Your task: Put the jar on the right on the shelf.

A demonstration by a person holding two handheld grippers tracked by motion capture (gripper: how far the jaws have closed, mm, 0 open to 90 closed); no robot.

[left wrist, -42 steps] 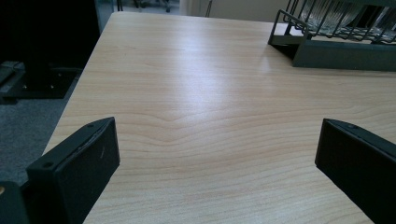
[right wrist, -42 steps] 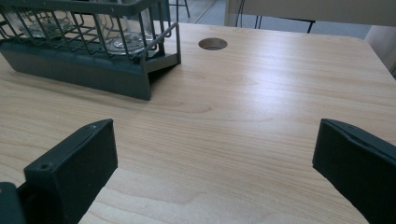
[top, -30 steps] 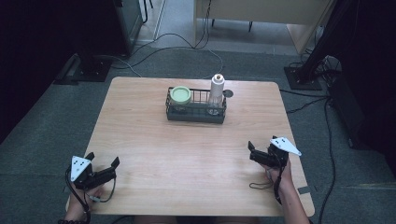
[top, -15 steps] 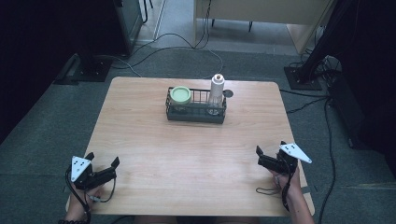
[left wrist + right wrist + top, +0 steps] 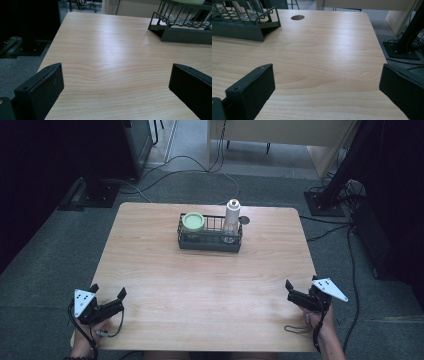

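**Right gripper drawn back toward the table's near corner**

Since a second ago, the right gripper (image 5: 292,292) has slid outward to about 4 o'clock on the pale wooden table (image 5: 210,280); the left gripper (image 5: 112,301) rests unchanged at 8 o'clock. Both sets of jaws stand wide apart, empty. At 12 o'clock, well apart from both, sits the black wire basket (image 5: 210,241) holding a green-lidded jar (image 5: 193,222) and a white bottle (image 5: 232,215). I judge this a ready pose; next, a long forward reach to the basket.
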